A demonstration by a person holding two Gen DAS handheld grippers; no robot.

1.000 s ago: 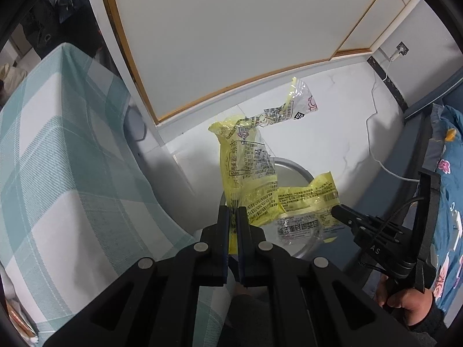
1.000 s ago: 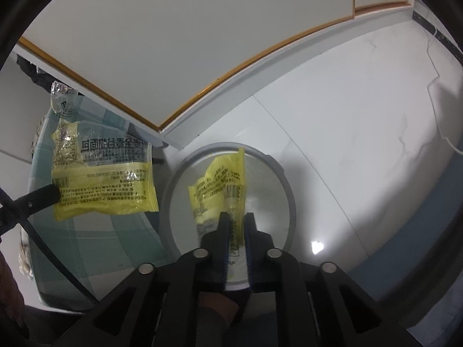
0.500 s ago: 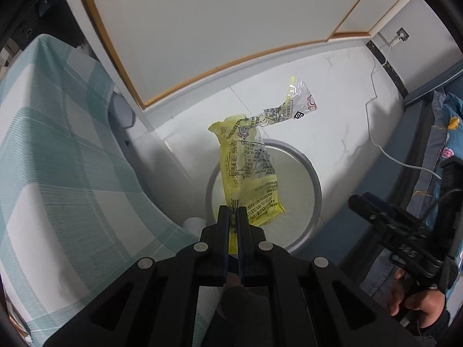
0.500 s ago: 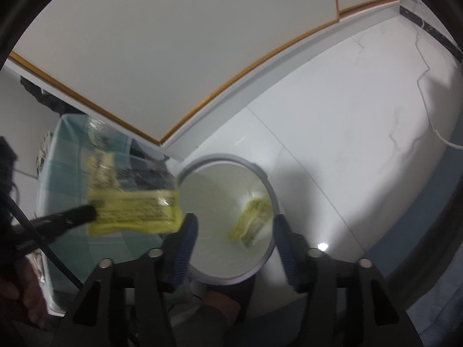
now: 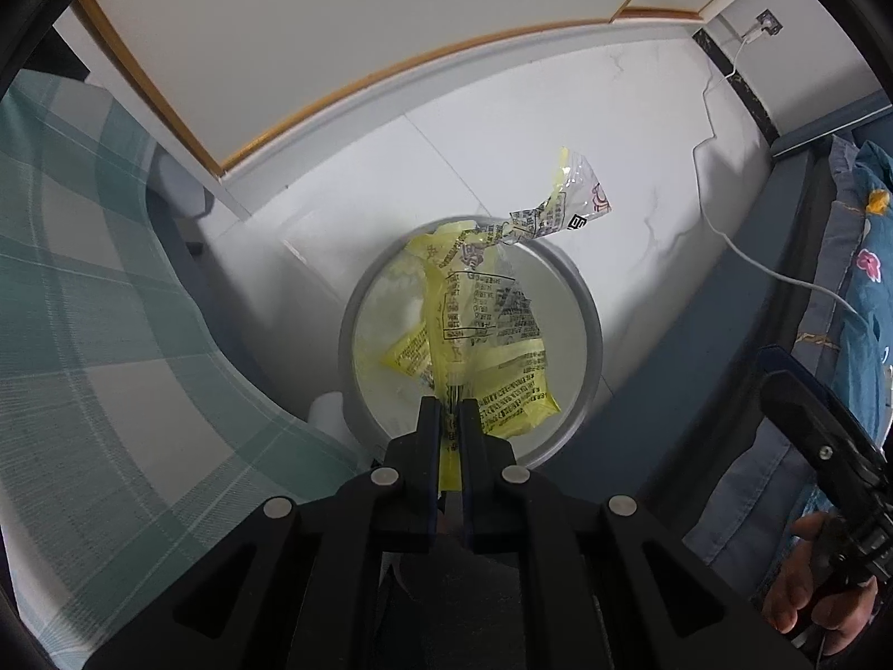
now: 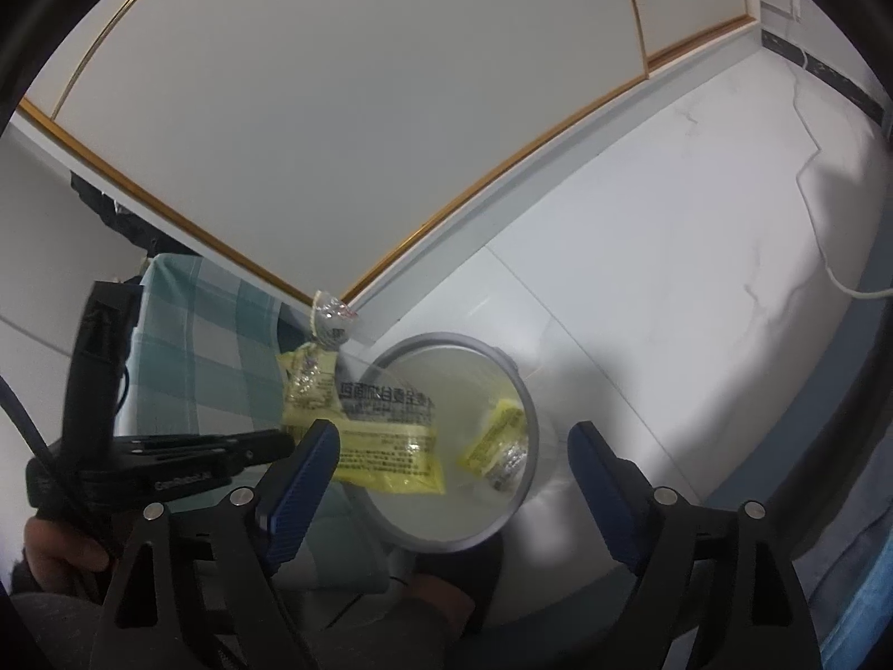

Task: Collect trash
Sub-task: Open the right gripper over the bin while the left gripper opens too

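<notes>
From the left wrist camera, the left gripper [image 5: 449, 419] has its two black fingers pinched together on the lower edge of a yellow wrapper [image 5: 480, 329], which hangs out ahead of the fingers directly over the mouth of the round grey trash bin [image 5: 593, 335]. The wrapper's long axis runs away from the gripper and slants to the right, ending in a twisted clear tail that sticks out past the far rim of the bin over the white tiled floor [image 5: 642, 128]. Down inside the bin lies a second yellow wrapper piece [image 5: 410, 354], though I can only half make it out behind the held one. A checked teal cloth [image 5: 95, 301] fills the left side, and a white cable [image 5: 781, 273] trails across the floor toward blue floral bedding [image 5: 862, 257] on the right; the right gripper's dark body shows at the lower right edge, with a hand under it. The right wrist camera gives what the first cannot: the right gripper [image 6: 452, 441] stands with its blue-padded fingers [image 6: 304, 469] spread wide and nothing between them, above the near rim of the bin [image 6: 527, 407]. From this side the held wrapper [image 6: 385, 435] shows broadside with its clear knotted end toward the wall, and the small piece [image 6: 497, 441] rests plainly inside the bin against its right wall.
</notes>
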